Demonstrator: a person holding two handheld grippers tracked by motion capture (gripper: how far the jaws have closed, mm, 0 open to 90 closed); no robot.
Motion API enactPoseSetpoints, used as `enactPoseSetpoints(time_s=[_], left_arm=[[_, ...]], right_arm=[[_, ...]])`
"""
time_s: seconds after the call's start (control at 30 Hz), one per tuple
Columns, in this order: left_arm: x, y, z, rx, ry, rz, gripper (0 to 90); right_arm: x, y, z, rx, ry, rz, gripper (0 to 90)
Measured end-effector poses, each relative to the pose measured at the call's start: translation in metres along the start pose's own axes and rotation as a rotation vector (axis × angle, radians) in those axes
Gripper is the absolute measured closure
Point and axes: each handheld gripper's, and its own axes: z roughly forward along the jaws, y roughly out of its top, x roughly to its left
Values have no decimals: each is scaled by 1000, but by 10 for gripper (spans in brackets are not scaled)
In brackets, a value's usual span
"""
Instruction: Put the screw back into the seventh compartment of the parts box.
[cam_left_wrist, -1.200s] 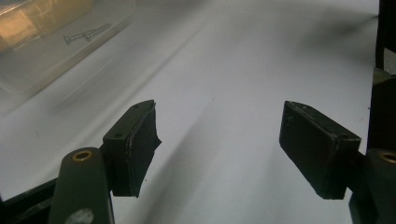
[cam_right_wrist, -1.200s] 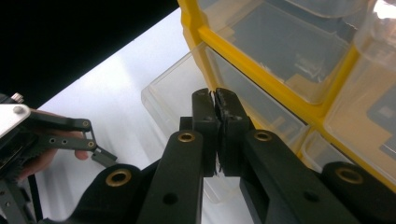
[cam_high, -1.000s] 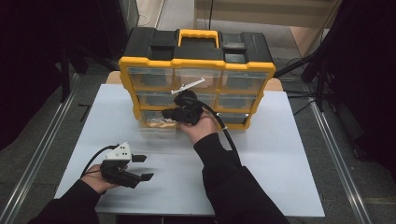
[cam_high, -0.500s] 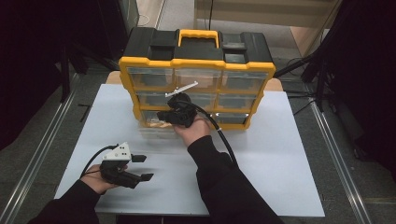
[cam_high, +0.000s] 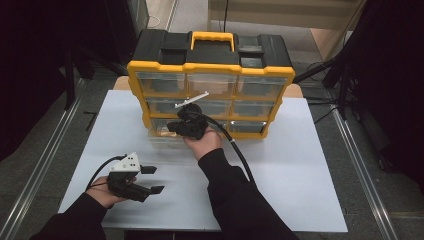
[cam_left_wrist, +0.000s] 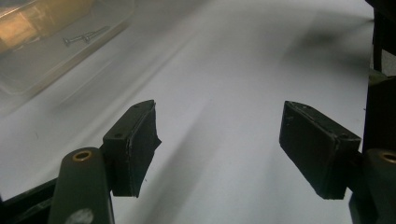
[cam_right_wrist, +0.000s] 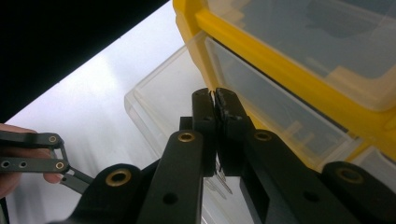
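Right gripper (cam_right_wrist: 215, 100) jaws clamped on screw (cam_right_wrist: 219, 175) over clear tray (cam_right_wrist: 163, 93), tabletop's far edge. Screw light, stiff, slippery; pinch mid-shank. Left gripper (cam_left_wrist: 219, 149) jaws apart, idle.

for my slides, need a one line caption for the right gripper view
Right gripper, jaws shut on a thin screw, held over a clear drawer pulled out of the yellow organizer.

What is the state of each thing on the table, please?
Organizer case: upright, handle on top.
Clear bin: out of the case, lying on the table in front of it, screws inside.
Left gripper: jaws open, empty.
Right gripper: jaws shut, above the bin.
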Motion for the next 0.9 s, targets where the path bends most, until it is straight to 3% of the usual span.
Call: enactPoseSetpoints(time_s=[0.63,0.73,0.9], left_arm=[[0,0,0,8,-6,4,276],[0,1,0,7,-6,2,276],[0,0,0,0,-2,1,276]], right_arm=[[4,-3,7,6,-15,-20,875],[3,-3,5,-4,-20,-24,748],[3,-2,0,-13,-3,-38,631]])
